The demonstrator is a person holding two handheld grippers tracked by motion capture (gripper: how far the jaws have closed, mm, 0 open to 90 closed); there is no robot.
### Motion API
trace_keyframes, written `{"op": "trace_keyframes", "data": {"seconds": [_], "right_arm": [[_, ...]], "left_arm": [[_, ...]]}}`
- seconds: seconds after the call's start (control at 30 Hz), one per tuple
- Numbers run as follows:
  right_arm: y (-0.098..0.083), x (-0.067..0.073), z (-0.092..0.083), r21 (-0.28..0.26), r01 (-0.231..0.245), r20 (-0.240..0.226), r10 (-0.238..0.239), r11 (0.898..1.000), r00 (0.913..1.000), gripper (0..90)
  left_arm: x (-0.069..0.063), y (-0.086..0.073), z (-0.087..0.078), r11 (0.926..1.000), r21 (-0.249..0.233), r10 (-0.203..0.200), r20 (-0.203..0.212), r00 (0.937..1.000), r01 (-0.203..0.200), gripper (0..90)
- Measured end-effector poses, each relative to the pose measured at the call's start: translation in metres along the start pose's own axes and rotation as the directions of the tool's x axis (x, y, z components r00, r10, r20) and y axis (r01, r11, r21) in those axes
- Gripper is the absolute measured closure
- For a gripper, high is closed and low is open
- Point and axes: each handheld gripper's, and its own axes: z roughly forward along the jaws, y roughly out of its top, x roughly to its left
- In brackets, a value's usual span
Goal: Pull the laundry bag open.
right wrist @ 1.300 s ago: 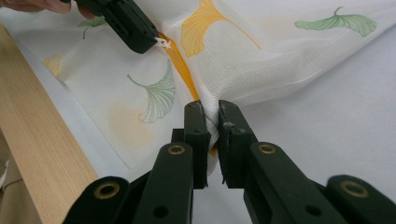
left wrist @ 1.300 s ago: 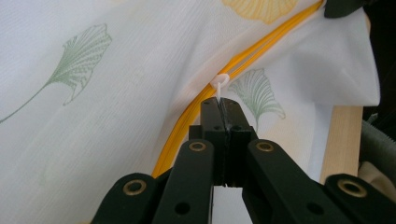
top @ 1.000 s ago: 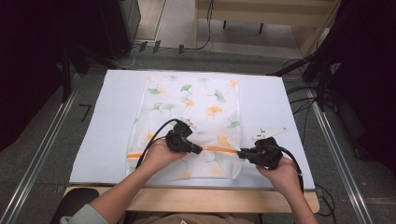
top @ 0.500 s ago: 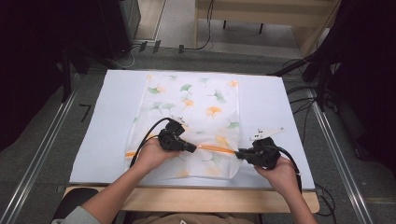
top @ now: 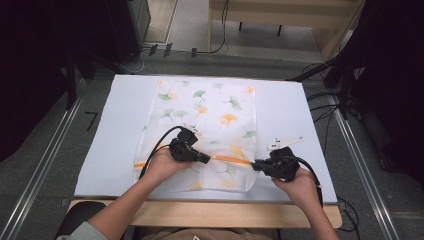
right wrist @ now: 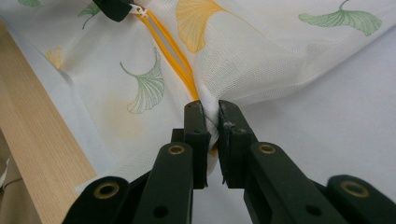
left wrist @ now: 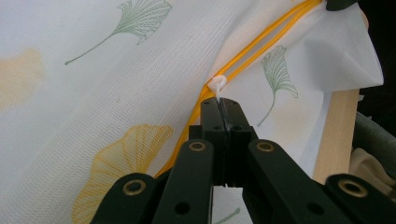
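Note:
A white mesh bag (top: pixel 215 107) printed with green and orange ginkgo leaves lies flat on the table. An orange zipper (top: pixel 232 160) runs across its near end. My left gripper (top: pixel 206 160) points right along that zipper. In the left gripper view its jaws (left wrist: pixel 225 109) are shut on the small white zipper pull (left wrist: pixel 217 85). My right gripper (top: pixel 255 166) points left at the bag's right edge. In the right gripper view it (right wrist: pixel 211 116) pinches a fold of mesh at the zipper's end (right wrist: pixel 170 49); the other gripper's tip (right wrist: pixel 114 8) shows at the top.
A white sheet (top: pixel 310 115) covers the table beneath the bag. The wooden front edge (top: pixel 210 212) is close behind both hands. Metal rails (top: pixel 45 155) flank the table, and cables (top: pixel 325 107) trail off to the right. Dark furniture stands at the sides.
My left gripper has shifted slightly to the left along the zipper with the pull in its jaws. The right gripper has held still on the bag's edge.

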Motion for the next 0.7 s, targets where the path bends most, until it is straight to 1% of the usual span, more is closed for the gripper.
{"op": "trace_keyframes", "data": {"seconds": [0.1,0.17,0.23,0.27,0.37,0.4,0.5,0.7], "right_arm": [[0.000,0.000,0.000,0.005,0.007,0.003,-0.007,1.000,1.0000,84.9],[0.000,0.000,0.000,0.006,0.002,0.000,-0.002,1.000,1.0000,84.9],[0.000,-0.001,0.000,0.005,0.005,-0.002,-0.005,1.000,1.0000,84.9],[0.000,-0.001,0.000,0.007,0.001,-0.001,-0.001,1.000,1.0000,84.9],[0.000,-0.001,0.000,0.011,0.009,-0.001,-0.009,1.000,1.0000,84.9],[0.000,-0.001,0.001,0.015,0.007,0.000,-0.007,1.000,1.0000,84.9],[0.000,-0.002,0.003,0.023,0.010,-0.001,-0.010,1.000,0.9999,84.8],[-0.001,-0.002,0.001,0.026,0.009,0.002,-0.009,1.000,1.0000,84.8]], "left_arm": [[0.000,0.000,0.000,1.0000,0.003,-0.003,0.008,1.0000,0.003,90.0],[0.000,-0.001,0.000,1.0000,-0.002,-0.008,0.008,0.9999,0.008,90.0],[0.002,-0.002,-0.002,0.9999,0.010,-0.003,0.004,1.0000,0.003,90.0],[0.002,-0.002,-0.002,0.9999,0.011,-0.002,-0.005,1.0000,0.002,90.0],[0.006,-0.005,-0.006,0.9998,0.018,-0.013,0.004,0.9999,0.013,90.0],[0.006,-0.006,-0.007,0.9997,0.015,-0.019,0.003,0.9998,0.019,90.0],[0.008,-0.008,-0.011,0.9996,0.021,-0.018,-0.002,0.9998,0.018,90.0],[0.014,-0.017,-0.021,0.9988,0.024,-0.042,-0.005,0.9991,0.043,90.0]]}}
